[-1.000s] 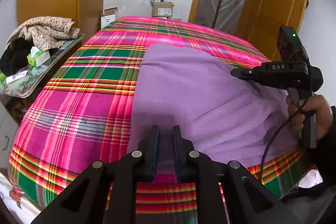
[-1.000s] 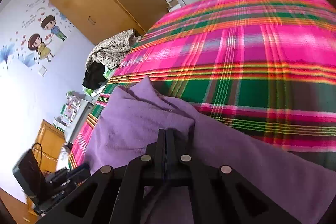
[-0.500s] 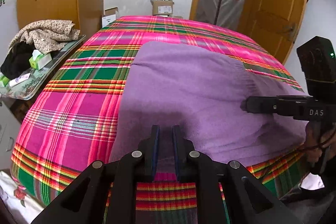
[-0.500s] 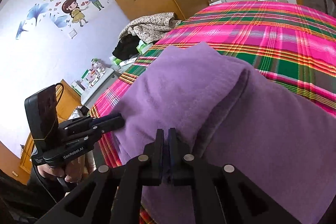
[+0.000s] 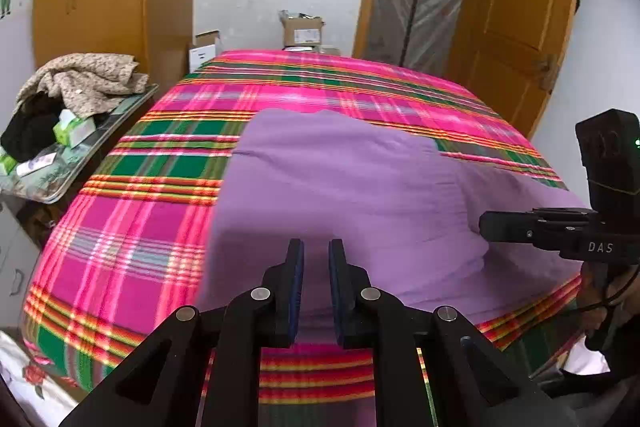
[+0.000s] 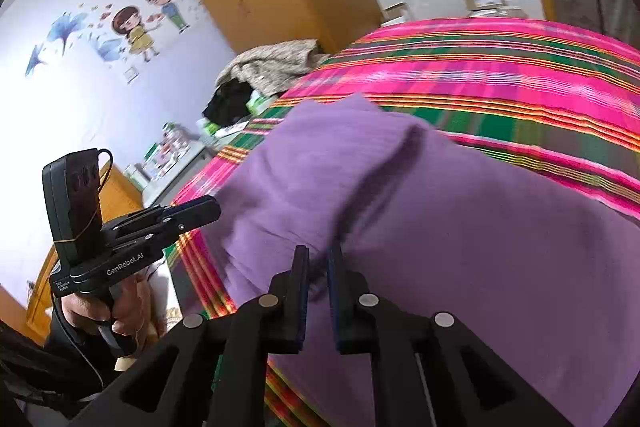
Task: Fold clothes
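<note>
Pink-green plaid bedspread (image 5: 132, 227): soft, limp purple knit garment (image 5: 344, 183) on it; grip hem corners. Left gripper (image 5: 316, 259) and right gripper (image 6: 317, 263) slightly parted, empty.

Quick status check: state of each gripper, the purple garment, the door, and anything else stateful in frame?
left gripper: open, small gap, holding nothing
right gripper: open, narrow gap, over a fold ridge
purple garment: on the bed, partly folded, one layer lapped over
plaid bedspread: spread flat
wooden door: open
cardboard box: flaps open
</note>
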Motion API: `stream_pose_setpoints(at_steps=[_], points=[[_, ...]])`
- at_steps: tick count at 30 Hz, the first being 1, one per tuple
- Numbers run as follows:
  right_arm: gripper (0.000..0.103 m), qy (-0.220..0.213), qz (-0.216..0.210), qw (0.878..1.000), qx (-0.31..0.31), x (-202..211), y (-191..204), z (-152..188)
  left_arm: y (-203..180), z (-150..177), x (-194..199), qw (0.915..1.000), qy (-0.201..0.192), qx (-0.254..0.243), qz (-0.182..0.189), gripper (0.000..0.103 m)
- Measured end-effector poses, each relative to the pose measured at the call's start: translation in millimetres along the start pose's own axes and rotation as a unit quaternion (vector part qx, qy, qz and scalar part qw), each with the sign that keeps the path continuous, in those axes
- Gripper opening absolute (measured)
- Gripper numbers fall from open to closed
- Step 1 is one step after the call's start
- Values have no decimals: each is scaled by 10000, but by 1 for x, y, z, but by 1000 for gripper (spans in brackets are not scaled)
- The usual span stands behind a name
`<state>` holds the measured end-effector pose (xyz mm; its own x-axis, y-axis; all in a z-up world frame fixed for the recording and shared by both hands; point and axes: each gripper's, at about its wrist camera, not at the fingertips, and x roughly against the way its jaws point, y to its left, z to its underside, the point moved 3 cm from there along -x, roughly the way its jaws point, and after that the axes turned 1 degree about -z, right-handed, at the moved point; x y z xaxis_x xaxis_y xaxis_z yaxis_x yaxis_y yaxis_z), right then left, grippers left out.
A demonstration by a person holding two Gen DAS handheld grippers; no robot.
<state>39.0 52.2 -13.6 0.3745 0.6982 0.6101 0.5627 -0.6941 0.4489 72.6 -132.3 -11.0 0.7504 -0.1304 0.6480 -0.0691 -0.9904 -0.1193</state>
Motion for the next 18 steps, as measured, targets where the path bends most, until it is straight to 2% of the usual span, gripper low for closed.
stream_pose_setpoints(at_steps=[10,16,18], points=[[21,-470,401,9961,-627,43,-40,21,-47,0,-23,9970,222,-458,587,13],[23,-586,568,9905,-1109,58,-67,33,-58,13,-30,9953,304,-728,559,13],[23,-674,615,9883,-1219,66,-73,36,-55,10,-28,9954,340,-610,660,13]])
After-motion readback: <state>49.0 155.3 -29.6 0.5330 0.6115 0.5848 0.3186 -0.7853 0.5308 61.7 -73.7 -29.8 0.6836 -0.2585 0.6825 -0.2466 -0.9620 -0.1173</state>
